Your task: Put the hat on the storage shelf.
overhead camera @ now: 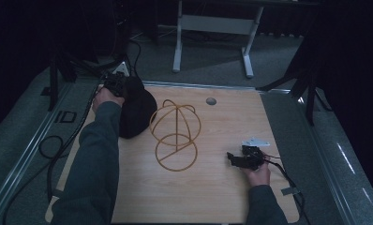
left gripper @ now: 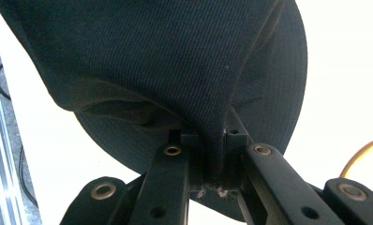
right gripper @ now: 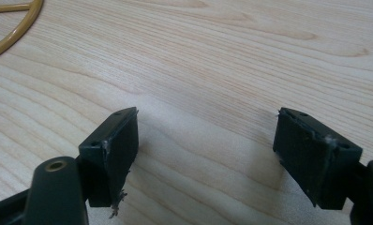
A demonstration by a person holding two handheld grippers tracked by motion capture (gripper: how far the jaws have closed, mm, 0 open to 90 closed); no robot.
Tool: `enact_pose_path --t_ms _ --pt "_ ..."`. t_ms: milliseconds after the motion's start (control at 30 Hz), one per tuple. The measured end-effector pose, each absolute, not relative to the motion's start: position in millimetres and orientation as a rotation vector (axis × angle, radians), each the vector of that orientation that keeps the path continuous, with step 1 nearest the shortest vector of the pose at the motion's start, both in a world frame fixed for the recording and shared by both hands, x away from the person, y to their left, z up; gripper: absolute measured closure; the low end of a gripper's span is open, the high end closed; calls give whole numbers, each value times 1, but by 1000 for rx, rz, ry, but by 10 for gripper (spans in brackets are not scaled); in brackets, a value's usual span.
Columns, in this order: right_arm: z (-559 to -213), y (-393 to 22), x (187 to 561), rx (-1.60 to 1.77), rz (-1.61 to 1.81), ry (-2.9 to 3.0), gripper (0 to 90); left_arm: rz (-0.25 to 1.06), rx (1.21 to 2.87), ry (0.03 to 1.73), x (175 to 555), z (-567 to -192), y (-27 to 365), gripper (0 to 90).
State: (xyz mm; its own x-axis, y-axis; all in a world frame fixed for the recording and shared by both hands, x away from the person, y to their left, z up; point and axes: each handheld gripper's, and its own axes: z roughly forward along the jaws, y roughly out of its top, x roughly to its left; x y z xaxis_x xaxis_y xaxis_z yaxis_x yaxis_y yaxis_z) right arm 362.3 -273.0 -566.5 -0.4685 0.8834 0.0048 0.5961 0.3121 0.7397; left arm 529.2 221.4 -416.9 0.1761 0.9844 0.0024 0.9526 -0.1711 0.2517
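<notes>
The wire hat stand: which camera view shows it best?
The high view: the whole wire hat stand stands mid-table beside the black cap. The right gripper view catches a curved piece of it at top left; the left gripper view, a sliver at the right edge.

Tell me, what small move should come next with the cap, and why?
Probably carry the cap right, toward the wire stand. The left tongs are shut on its fabric at the table's far left, beside the stand. The right tongs are open over bare wood, free to help.
</notes>
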Motion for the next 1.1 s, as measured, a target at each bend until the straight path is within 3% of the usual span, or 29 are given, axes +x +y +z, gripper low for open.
enact_pose_path --t_ms 1100 --pt "-566 -273 362 1315 968 2182 224 244 2311 1616 492 -384 245 852"
